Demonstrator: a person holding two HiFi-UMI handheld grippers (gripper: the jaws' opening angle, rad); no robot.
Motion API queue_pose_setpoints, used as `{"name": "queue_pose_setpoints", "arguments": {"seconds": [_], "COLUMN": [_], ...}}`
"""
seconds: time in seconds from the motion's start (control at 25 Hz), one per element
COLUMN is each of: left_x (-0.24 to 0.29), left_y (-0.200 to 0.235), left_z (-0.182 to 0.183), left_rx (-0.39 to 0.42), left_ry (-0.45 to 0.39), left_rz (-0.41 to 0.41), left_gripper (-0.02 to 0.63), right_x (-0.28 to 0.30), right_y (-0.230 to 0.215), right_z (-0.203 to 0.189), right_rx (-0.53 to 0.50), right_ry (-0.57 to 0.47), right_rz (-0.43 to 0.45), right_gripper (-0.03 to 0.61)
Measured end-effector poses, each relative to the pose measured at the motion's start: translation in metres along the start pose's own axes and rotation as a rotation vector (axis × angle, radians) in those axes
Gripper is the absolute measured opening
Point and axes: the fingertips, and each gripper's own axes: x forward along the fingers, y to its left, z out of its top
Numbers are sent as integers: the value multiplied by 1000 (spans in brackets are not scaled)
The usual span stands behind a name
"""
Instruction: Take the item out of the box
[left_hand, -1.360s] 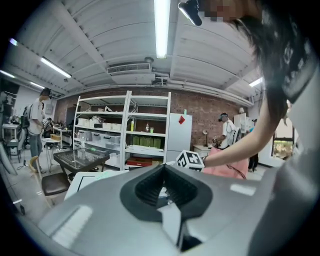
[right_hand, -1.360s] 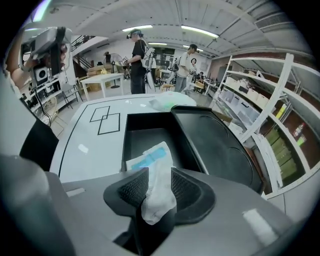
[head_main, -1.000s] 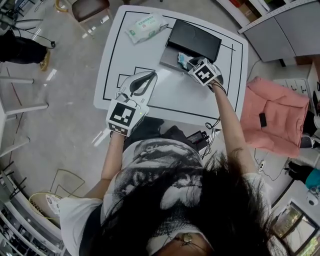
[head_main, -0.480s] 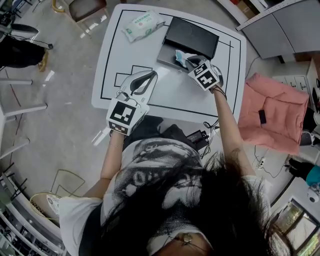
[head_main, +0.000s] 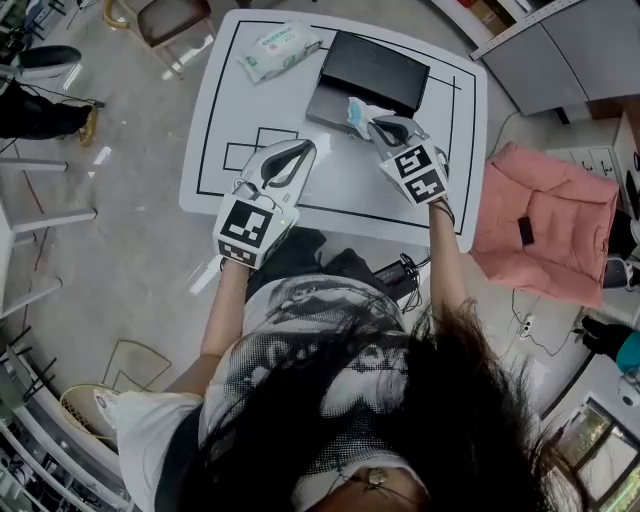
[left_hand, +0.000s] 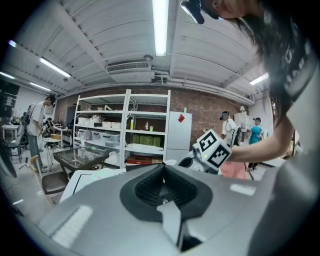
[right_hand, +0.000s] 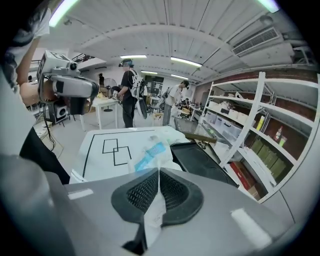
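Raised since the earlier frame: one white-and-blue packet (head_main: 358, 112), now just above the near edge of one open black box (head_main: 372, 75). Pinched between the just-closing jaws of the right hand-held gripper (head_main: 383, 127). Left hand-held gripper (head_main: 288, 152): closed, empty, over the worktop (head_main: 330, 195). One wipes pack (head_main: 275, 45) at the far corner.

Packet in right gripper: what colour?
The packet is white with a blue band; right gripper view.

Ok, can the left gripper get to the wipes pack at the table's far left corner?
Probably yes. The left gripper hangs shut and empty over the near side of the table, and only bare top lies between it and the wipes pack. The right gripper, holding its packet, is off by the box.
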Motion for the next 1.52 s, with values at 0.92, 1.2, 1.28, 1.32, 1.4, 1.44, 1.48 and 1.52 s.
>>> {"name": "queue_pose_setpoints", "arguments": {"seconds": [0.92, 1.2, 1.28, 1.32, 1.4, 1.44, 1.48, 1.52], "left_x": [-15, -32, -38, -42, -49, -53, -56, -59], "left_y": [-136, -189, -201, -207, -218, -224, -228, -232], "left_z": [2, -6, -9, -11, -14, -15, -16, -17], "left_rx": [48, 50, 47, 45, 42, 40, 38, 37], "left_ry": [15, 14, 15, 16, 21, 23, 24, 24], "left_rz": [59, 110, 132, 141, 157, 164, 169, 174], "left_gripper": [0, 0, 0, 0, 0, 0, 0, 0], "right_x": [-151, -192, -203, -208, -218, -222, -226, -229], "right_y": [75, 97, 104, 108, 116, 121, 125, 128], "right_z": [-60, -91, -97, -101, -107, -110, -113, -115], "right_rx": [94, 100, 95, 90, 83, 81, 80, 79], "right_ry": [-147, -189, -203, -209, -214, -215, -216, -217], "right_rz": [16, 32, 36, 40, 53, 60, 65, 70], "right_gripper": [9, 10, 9, 9, 10, 10, 10, 11]}}
